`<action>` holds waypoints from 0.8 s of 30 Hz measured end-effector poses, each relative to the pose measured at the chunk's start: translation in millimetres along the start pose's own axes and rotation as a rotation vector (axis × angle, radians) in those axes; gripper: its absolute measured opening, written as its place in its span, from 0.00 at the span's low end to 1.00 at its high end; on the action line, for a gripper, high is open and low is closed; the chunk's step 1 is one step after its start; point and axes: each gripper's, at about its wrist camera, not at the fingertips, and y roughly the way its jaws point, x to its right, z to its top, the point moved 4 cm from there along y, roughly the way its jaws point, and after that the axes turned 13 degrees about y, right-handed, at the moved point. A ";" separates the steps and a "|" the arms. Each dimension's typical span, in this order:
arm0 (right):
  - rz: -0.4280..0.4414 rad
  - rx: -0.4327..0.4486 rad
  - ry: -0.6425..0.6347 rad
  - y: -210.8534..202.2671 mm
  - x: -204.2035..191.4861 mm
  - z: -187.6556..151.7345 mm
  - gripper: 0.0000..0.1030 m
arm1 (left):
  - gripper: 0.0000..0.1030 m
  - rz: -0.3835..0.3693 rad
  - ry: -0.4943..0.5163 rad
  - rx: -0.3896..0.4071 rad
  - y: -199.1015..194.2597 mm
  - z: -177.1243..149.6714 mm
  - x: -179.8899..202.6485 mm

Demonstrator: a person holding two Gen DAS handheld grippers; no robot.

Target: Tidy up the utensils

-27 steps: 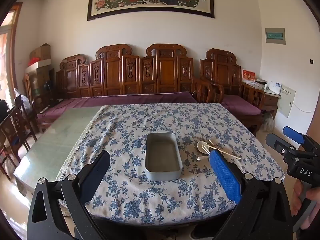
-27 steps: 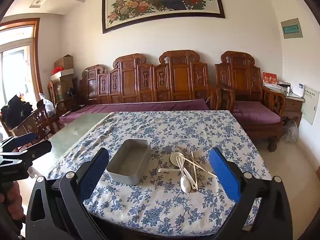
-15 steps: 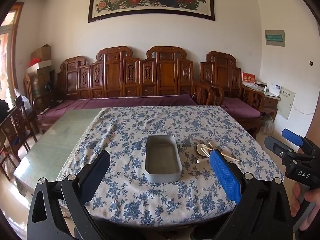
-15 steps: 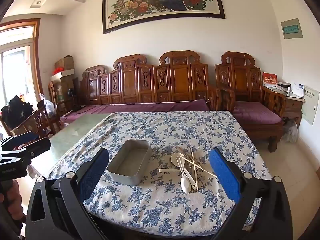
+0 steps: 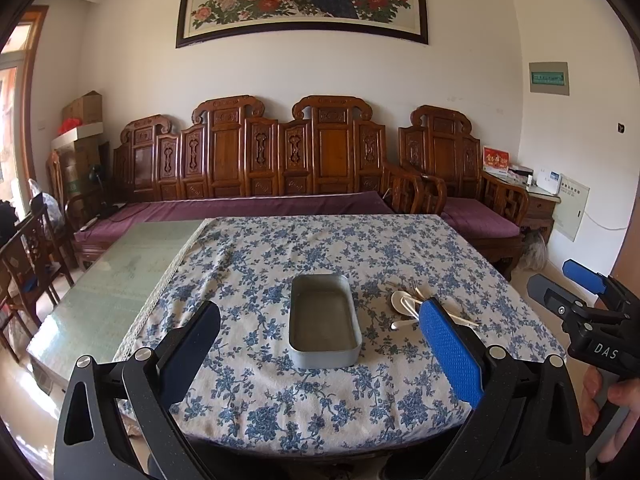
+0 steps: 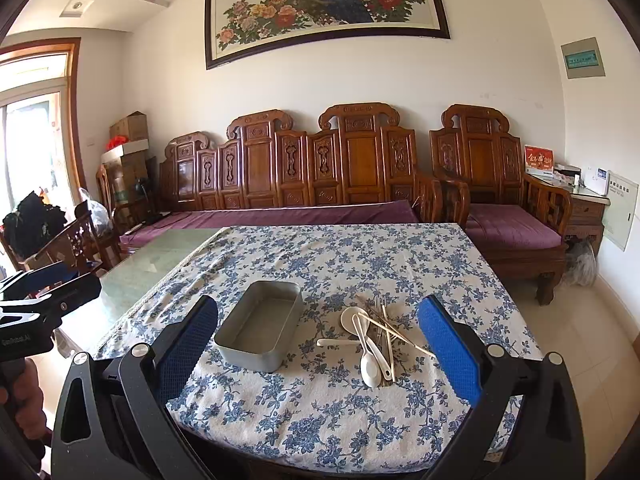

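Lying ahead of open right hand-held gripper (image 6: 318,354): utensils (image 6: 374,340).

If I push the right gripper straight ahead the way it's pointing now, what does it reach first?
Probably the pile of utensils: white spoons and chopsticks lie between the open right gripper fingers, just right of centre. The grey metal tray sits left of that line. Depth is hard to judge; nothing stands in between.

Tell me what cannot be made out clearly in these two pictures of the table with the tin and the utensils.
- Utensils, left wrist view: the left gripper's blue pad covers part of the pile.
- Utensils, right wrist view: pieces overlap, so an exact count is uncertain.
- Table's near edge, both views: the gripper bodies cover it.
- Tin: its near outer wall is hidden in neither view, but its underside is.
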 end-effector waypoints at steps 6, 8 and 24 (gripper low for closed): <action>0.000 0.000 0.001 -0.3 0.2 0.2 0.98 | 0.94 -0.001 0.000 0.001 -1.1 -1.7 -0.7; 0.001 0.000 0.001 -0.4 0.6 0.4 0.98 | 0.94 0.000 0.000 0.002 -0.4 -2.9 -0.1; 0.002 0.003 0.003 -1.8 0.2 1.3 0.98 | 0.94 -0.004 0.005 0.010 -5.3 1.0 2.6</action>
